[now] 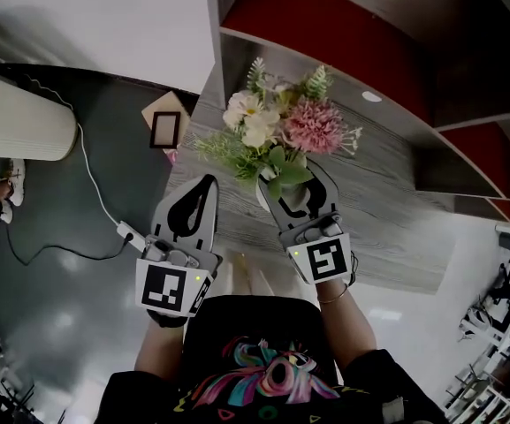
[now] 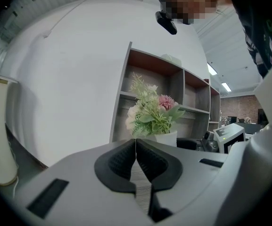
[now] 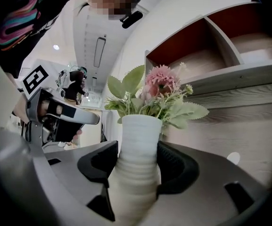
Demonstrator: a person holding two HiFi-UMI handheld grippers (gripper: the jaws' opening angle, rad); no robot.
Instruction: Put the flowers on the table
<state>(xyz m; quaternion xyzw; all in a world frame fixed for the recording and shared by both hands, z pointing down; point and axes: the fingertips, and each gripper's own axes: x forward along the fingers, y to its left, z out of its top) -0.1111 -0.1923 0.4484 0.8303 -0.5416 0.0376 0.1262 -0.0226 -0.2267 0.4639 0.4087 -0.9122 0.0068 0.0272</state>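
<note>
You are facing a grey wood-grain table that runs from the top centre of the head view down to the lower right. A shelf unit with red back panels stands along its upper right side, against a white wall. A dark floor fills the left of the frame, and a white cable trails across it.

Your right gripper is clamped on the ribbed white vase, one jaw on each side of its body. The vase is over the table's near edge at frame centre; I cannot tell whether its base touches the wood. Its long axis is upright with the mouth up, and the flowers spread above it, away from you and toward the shelves.

Your left gripper is just left of the vase with its jaws pressed together and nothing between them.
</note>
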